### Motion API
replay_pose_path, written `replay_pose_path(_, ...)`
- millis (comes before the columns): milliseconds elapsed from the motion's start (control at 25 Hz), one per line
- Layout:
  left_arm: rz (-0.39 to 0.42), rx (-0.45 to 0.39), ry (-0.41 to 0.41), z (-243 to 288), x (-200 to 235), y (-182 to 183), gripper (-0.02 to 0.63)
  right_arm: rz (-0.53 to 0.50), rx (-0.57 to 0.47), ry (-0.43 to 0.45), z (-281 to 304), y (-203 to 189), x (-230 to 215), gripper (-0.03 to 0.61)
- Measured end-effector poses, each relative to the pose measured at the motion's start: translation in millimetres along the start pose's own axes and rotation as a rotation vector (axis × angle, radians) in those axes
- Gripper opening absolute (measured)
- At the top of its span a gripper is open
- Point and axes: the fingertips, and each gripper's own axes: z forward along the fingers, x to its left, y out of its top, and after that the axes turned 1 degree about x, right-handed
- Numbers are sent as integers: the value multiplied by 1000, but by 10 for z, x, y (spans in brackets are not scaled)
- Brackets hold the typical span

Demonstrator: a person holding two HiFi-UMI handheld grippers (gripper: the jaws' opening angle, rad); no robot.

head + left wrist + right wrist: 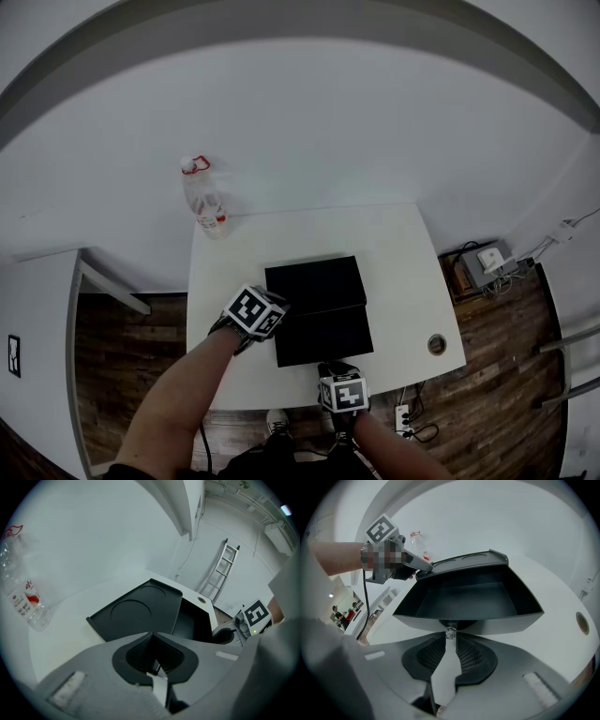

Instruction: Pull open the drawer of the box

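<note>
Drawer [323, 337] stands well out of the box [312, 284] on the side facing the person, interior bare and dark; box sits mid-surface [394, 281], with a clear bottle [204, 202] beyond its far left corner, apart from it. Risks, as judged: the knob [450, 633] at the middle of the drawer front is small and glassy, so a pull that drifts up or sideways off the drawer's line could let it pop from the pads. With this much drawer showing, a further pull may draw it clear of the box and drop its front edge onto the surface. If the bracing press on the box lifts, the whole box would likely slide along with the drawer instead of staying put. Right tool [450, 638]: jaws narrow, tips pinched on that knob, nothing else between them. Left tool [151, 635]: jaws drawn together at the tips, nothing held; it rests at the box's near left corner, tip apparently pressing on the top edge, though the exact contact is hard to see.
</note>
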Motion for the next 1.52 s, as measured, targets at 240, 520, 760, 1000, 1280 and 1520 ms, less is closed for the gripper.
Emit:
replay_pose_path(240,-39,-117,-3,-114,11,44,5,16,-40,94,-94,6,70,130)
replay_pose_path(520,-104,-304,1,-706,-137,1,5,136,-120,194,-629,-164,-65,5)
replay_pose_path(760,-298,-404,-118,-1053,-800,-594,5,237,-210,354,-1175,-130,-226,5)
replay_pose_path(1000,-526,-531,-200,-1178,-1539,-1013,5,307,-343,515,-1751,10,-223,5)
replay_pose_path(1280,-653,-653,-322,-1110,-2485,-1008,5,258,-369,654,-2161,40,16,5)
replay_pose_path(1520,-656,-662,-380,-947,-3010,-930,5,175,-292,769,-2308,-157,344,5)
